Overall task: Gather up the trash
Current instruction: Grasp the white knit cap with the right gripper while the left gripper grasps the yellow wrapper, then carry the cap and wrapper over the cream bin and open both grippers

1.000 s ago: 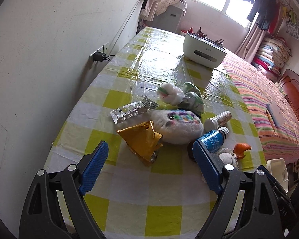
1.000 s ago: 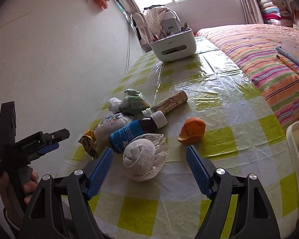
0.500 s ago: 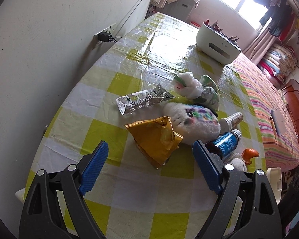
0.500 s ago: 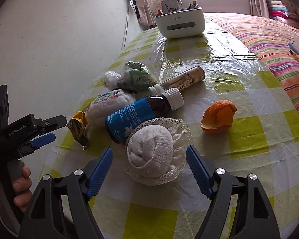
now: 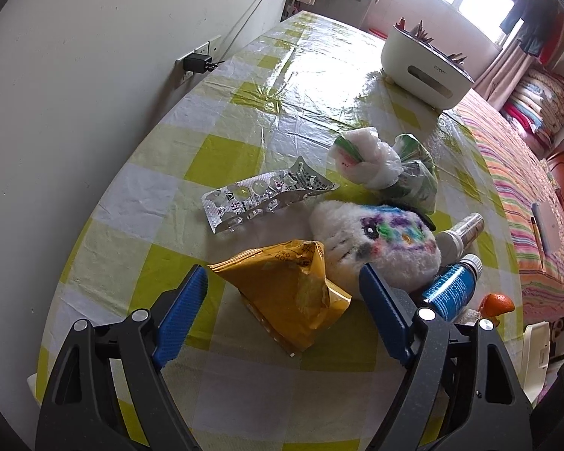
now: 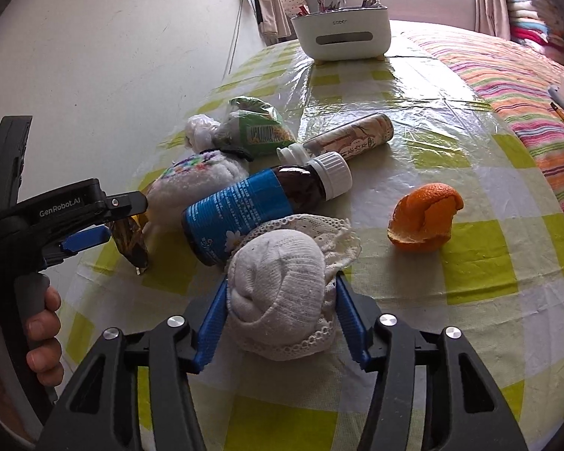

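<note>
we're barely started on this one tbh. the rolled white sock (image 6: 282, 293) with the lace trim sits at 6 o'clock in the right wrist view, wedged between the blue pads of our right gripper (image 6: 282, 319), which has just been closing and now looks clenched on it from both sides, though the sock's still resting on the checked tablecloth (image 6: 481, 259). our left gripper (image 5: 282, 314) has been narrowing too, but its jaws stand released with the crumpled gold wrapper (image 5: 285, 293) between them and no pad touching it that we can see. everything else is still out: blue-label bottle (image 6: 244, 210) at 12 from the sock and touching it, orange peel (image 6: 425, 218) at 2 o'clock and apart, the empty pill blister (image 5: 263, 199), the green bag (image 5: 413, 176), the fuzzy white toy (image 5: 376, 248). the white bin (image 6: 342, 34) is way off at 12, if that's where trash goes. versus a second ago, both grippers came down and in closer, so the sock and wrapper loom much bigger now.
</note>
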`<state>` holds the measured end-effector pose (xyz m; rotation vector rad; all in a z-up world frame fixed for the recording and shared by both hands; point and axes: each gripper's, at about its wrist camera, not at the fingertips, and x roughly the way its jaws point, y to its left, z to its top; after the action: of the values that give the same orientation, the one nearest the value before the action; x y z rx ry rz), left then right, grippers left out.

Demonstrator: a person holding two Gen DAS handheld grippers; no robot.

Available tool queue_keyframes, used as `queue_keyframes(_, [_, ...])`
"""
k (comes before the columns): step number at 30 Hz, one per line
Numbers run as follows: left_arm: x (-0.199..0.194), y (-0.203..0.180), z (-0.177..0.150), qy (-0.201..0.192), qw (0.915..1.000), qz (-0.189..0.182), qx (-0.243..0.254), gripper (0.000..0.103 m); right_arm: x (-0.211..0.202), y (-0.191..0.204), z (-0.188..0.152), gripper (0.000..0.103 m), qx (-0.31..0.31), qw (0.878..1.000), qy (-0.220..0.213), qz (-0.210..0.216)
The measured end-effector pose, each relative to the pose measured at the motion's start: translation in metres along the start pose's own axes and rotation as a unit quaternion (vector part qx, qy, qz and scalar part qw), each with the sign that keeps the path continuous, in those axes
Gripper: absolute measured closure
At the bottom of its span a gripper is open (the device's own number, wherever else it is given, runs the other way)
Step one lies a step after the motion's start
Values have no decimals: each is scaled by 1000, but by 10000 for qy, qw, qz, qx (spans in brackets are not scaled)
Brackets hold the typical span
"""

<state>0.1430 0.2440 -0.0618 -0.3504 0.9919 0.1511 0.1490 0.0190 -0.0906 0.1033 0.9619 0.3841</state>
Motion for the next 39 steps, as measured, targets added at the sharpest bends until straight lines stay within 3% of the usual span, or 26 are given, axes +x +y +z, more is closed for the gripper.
queue_keyframes(1, [1,1,0,34,10000,-50,2,42,-1,1,-1,55,-31,10000,-29,-14])
queue_keyframes(4, [3,3,-2,82,9999,-133,-52,52,-2,1,-3,57,-58,9999,-97,-6])
queue_keyframes(12, [-6,9,-7,30,9994,-252,-220,65,-15,-5,-4,57,151,9992,-349,159])
queue_keyframes(22, [-31,-1,-16,-301,9987,-401,-57,69,-37,-24,-3,57,531,9959,-697,218])
queue_keyframes(29, [-46,-27,-20,-579,9970,-432,272,69,-44,-36,-3,57,692,9944,-783,174])
queue_keyframes(39, [-50,-69,-24,-647,9942,-657,556,70,-58,-59,-3,57,905,9912,-969,32])
